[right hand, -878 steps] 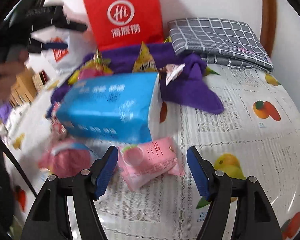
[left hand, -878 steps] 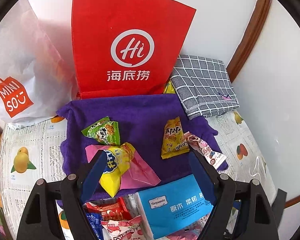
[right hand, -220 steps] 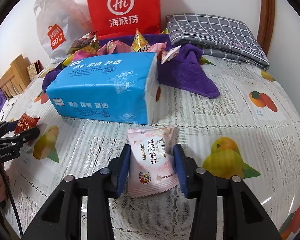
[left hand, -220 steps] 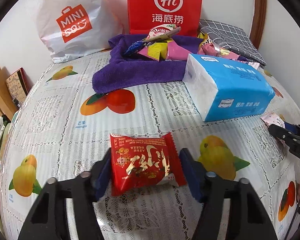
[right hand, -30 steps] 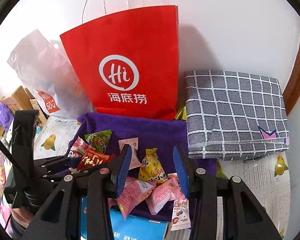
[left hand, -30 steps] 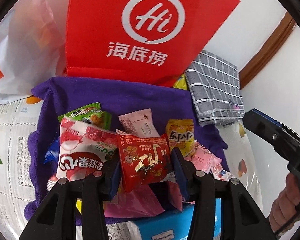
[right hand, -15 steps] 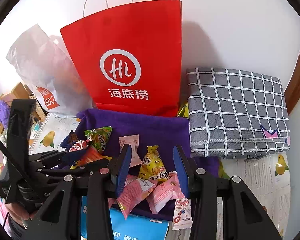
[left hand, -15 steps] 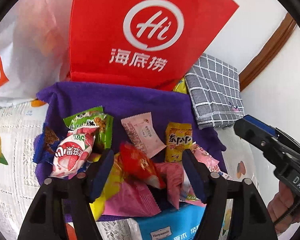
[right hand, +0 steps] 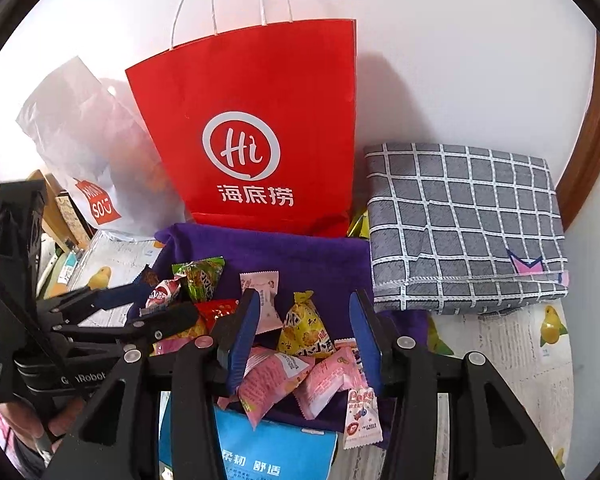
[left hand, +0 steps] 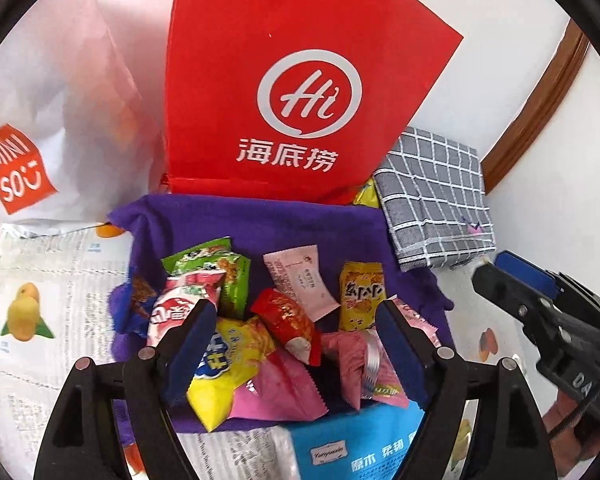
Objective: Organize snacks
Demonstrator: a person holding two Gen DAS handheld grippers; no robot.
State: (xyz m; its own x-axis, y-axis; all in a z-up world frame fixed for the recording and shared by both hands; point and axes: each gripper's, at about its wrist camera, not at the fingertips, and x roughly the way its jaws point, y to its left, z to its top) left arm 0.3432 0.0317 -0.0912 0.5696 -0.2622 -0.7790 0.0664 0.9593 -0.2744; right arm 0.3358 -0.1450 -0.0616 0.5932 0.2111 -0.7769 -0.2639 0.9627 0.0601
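Observation:
A purple towel (left hand: 260, 224) holds a pile of snack packets. The red packet (left hand: 286, 322) lies on the pile between a yellow packet (left hand: 228, 360) and pink packets (left hand: 352, 356). My left gripper (left hand: 296, 344) hovers open and empty over the pile. My right gripper (right hand: 304, 336) is open and empty above the towel (right hand: 300, 256), over a yellow triangular packet (right hand: 304, 330) and pink packets (right hand: 272, 376). The left gripper (right hand: 140, 312) shows at the left of the right wrist view; the right gripper (left hand: 540, 304) shows at the right of the left wrist view.
A red paper bag (left hand: 292, 92) stands behind the towel against the wall, with a white Miniso bag (left hand: 40, 120) to its left and a folded grey checked cloth (left hand: 436, 196) to its right. A blue tissue pack (left hand: 356, 444) lies at the towel's near edge.
My left gripper has opened and let go of the red packet, which now lies on the pile. The right gripper has stayed open over the towel.

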